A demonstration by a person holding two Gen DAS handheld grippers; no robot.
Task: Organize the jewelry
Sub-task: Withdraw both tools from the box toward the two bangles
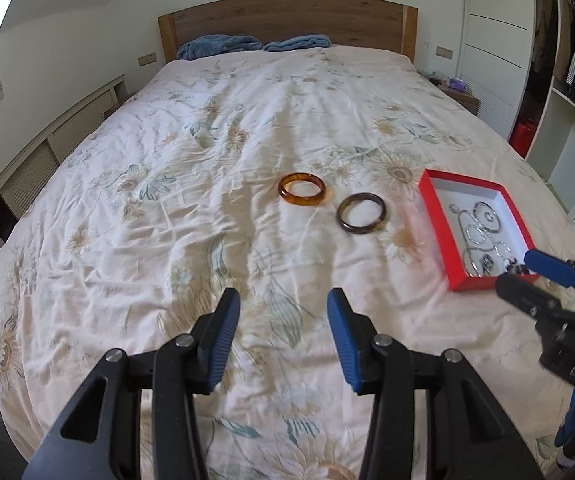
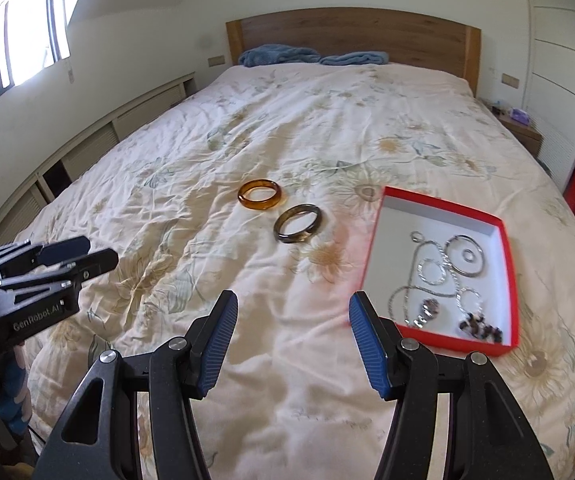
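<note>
Two bangles, amber bangle (image 1: 301,188) and dark bangle (image 1: 361,213), are left outside the red box (image 1: 431,208); both grippers, left gripper (image 1: 283,312) and right gripper (image 2: 293,314), are held spread and empty, apparently for collection

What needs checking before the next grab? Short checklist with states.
1. Left gripper open, nothing between its pads: ok.
2. Right gripper open, nothing held: ok.
3. Amber bangle flat on the bedspread, nothing on it: ok.
4. Dark bangle beside it, apart from the amber one and outside the box: ok.
5. Bare floor left in the box at its far end for a bangle: ok.
6. Chains in the box free of tangles: cannot tell.
</note>
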